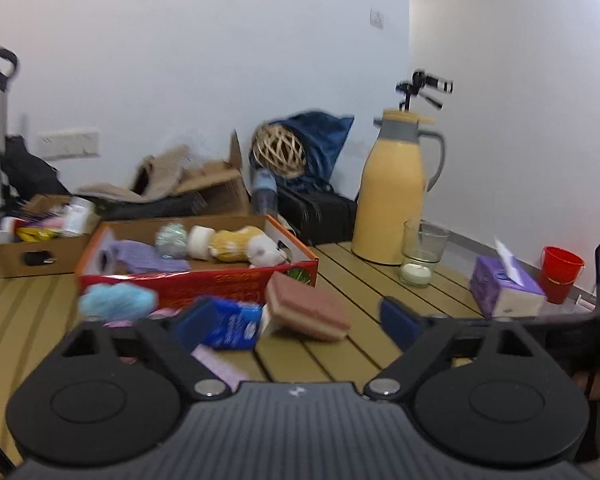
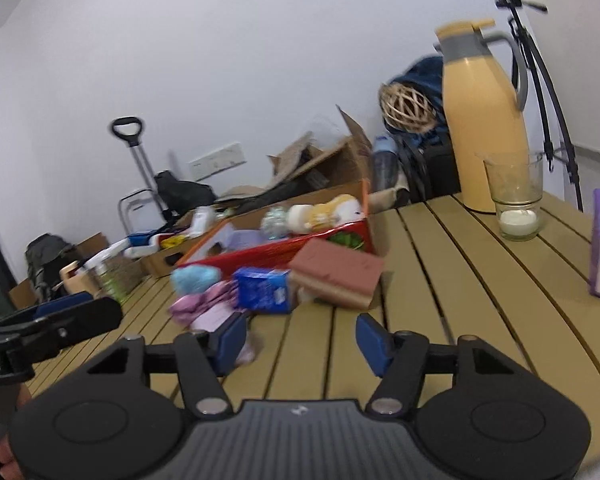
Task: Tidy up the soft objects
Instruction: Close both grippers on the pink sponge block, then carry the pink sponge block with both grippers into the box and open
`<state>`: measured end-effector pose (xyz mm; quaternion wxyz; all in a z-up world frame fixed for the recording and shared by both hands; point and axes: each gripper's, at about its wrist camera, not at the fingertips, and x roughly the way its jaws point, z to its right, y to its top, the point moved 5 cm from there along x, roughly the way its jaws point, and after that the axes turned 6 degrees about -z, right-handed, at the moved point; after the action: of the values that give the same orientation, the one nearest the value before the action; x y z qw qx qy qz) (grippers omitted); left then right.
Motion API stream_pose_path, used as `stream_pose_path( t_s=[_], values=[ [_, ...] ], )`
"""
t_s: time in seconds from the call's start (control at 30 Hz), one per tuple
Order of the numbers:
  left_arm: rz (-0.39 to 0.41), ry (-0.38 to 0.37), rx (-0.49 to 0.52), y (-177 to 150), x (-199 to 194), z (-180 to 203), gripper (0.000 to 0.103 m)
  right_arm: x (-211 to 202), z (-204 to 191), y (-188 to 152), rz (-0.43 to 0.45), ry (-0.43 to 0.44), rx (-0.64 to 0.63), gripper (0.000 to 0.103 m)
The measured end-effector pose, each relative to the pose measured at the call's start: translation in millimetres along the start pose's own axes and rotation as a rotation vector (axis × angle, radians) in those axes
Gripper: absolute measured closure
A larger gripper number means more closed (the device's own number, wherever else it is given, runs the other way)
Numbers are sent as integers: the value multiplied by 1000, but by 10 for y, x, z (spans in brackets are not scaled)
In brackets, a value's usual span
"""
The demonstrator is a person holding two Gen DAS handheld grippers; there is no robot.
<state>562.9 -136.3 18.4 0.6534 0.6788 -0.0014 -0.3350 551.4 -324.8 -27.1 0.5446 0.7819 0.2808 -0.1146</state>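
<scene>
Left gripper [image 1: 300,322]: I've got it open, nothing between the blue pads, aimed at the loose heap near me.
Right gripper [image 2: 300,338]: also open and empty, low over the slatted table [image 2: 480,300].
Sponge [image 1: 308,308]: pink-brown block tilted against the red box [image 1: 196,280], so likely not yet sorted.
Tissue pack [image 1: 230,326]: blue, just left of the sponge, touching it.
Blue fluff [image 1: 116,300]: far left of the heap.
Plush toy [image 1: 240,246]: already lying inside the box, where soft things seem to go.
Thermos [image 1: 396,188]: far right, well apart.

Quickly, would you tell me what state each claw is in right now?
Left claw: open, holding nothing.
Right claw: open, holding nothing.
</scene>
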Motion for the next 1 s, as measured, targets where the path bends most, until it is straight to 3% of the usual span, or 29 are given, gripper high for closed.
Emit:
stream_pose_path(
  t_s=[0.23, 0.3, 0.33, 0.4, 0.47, 0.53, 0.67, 0.83, 1.0],
  values=[
    [-155, -4, -56, 241, 1317, -129, 39, 990, 512, 412, -80, 21, 128, 42],
    [-207, -33, -115, 229, 1556, -219, 47, 1262, 645, 465, -119, -7, 153, 42],
    [-236, -43, -146, 211, 1663, -265, 59, 1356, 713, 476, -125, -1, 176, 43],
    [-276, -81, -180, 158, 1780, -311, 69, 1532, 818, 490, -144, 34, 228, 47],
    [-274, -82, -187, 137, 1820, -332, 71, 1620, 888, 470, -147, 75, 279, 48],
    [-265, -89, -200, 141, 1809, -358, 75, 1664, 919, 457, -143, 117, 315, 58],
    [-245, -95, -207, 198, 1611, -337, 77, 1594, 864, 465, -127, 132, 307, 61],
    [-163, -105, -227, 111, 838, -245, 77, 1031, 509, 450, -78, 172, 260, 66],
    [-128, -102, -302, -217, 110, -236, 77, 438, 38, 254, -48, 162, 152, 74]
  ],
)
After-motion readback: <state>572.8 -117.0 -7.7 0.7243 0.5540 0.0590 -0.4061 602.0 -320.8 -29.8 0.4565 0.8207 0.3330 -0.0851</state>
